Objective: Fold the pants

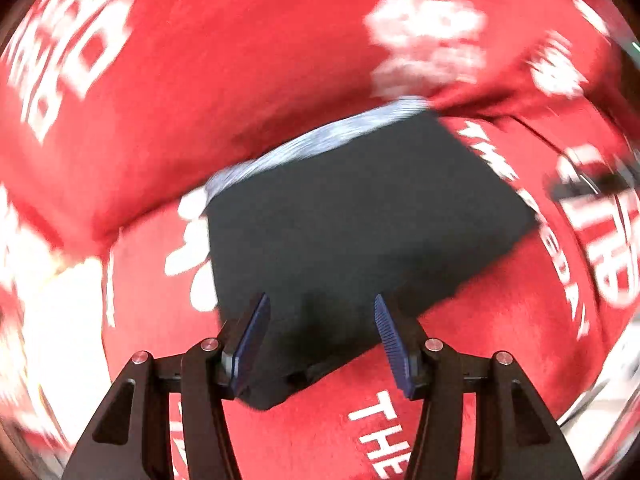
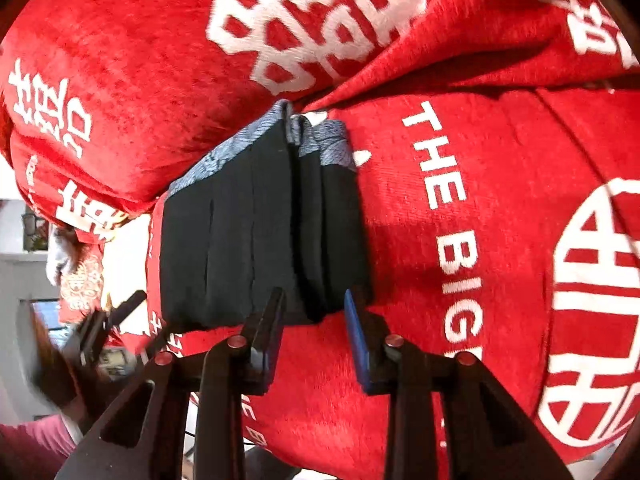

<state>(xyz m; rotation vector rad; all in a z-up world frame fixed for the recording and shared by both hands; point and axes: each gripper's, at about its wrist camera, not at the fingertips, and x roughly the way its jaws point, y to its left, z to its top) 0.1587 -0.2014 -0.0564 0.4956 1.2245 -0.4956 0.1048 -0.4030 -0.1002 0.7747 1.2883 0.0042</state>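
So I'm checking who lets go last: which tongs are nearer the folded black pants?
Hard to separate; both hang open right over the pants. Left tongs straddle a near corner without touching; right tongs sit at the near edge.

The pants (image 2: 260, 240) are matt black cloth, smooth, with a grey patterned fabric waistband (image 2: 224, 148) at the frame's centre top. Beneath lies a red cover (image 2: 500, 220) of plush, velvety cloth with white printed lettering. At the bottom, the left gripper (image 1: 320, 340) and right gripper (image 2: 314, 332) are matt black plastic with shiny metal pins and ribbed blue pads (image 1: 390, 340).
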